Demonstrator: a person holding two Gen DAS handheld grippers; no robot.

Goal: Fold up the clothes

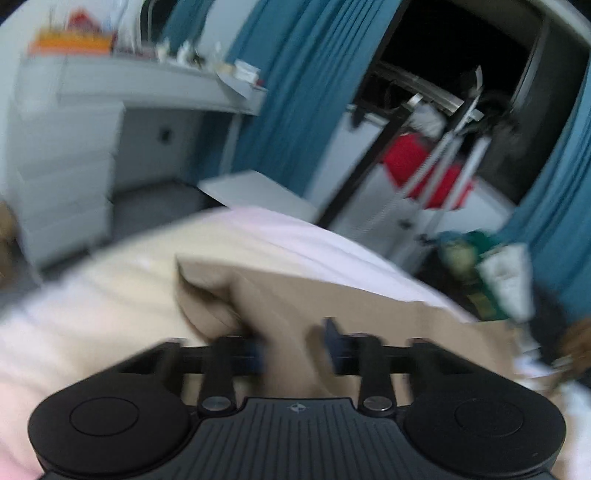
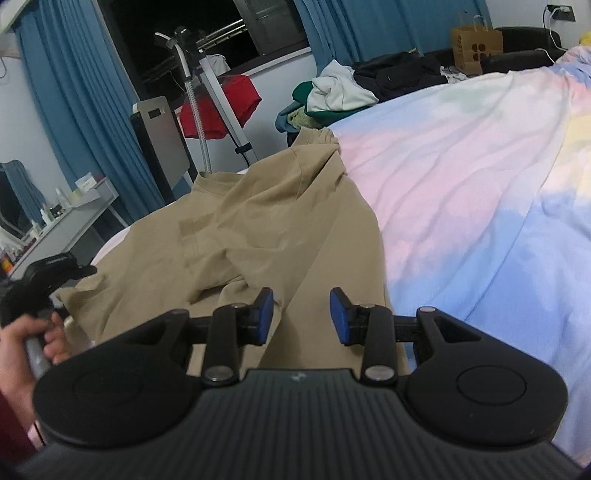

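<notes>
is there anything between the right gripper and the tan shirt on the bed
Nothing visible. The right gripper hangs open directly over the tan shirt, with only cloth showing between its pads. The clothes pile lies beyond the shirt's far end, out of the way.

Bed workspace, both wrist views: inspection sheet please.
Surface: bed with pastel tie-dye cover, wrinkled.
Job's things: tan shirt spread on the bed, rumpled, partly folded over.
Clutter: clothes pile at far edge; paper bag behind.
Grippers: right tool open over the shirt; left tool open, fabric between fingers, view blurred.
Cables: charger lead at wall socket.
Surroundings: blue curtains, dark window, garment steamer, red garment, white desk.
</notes>
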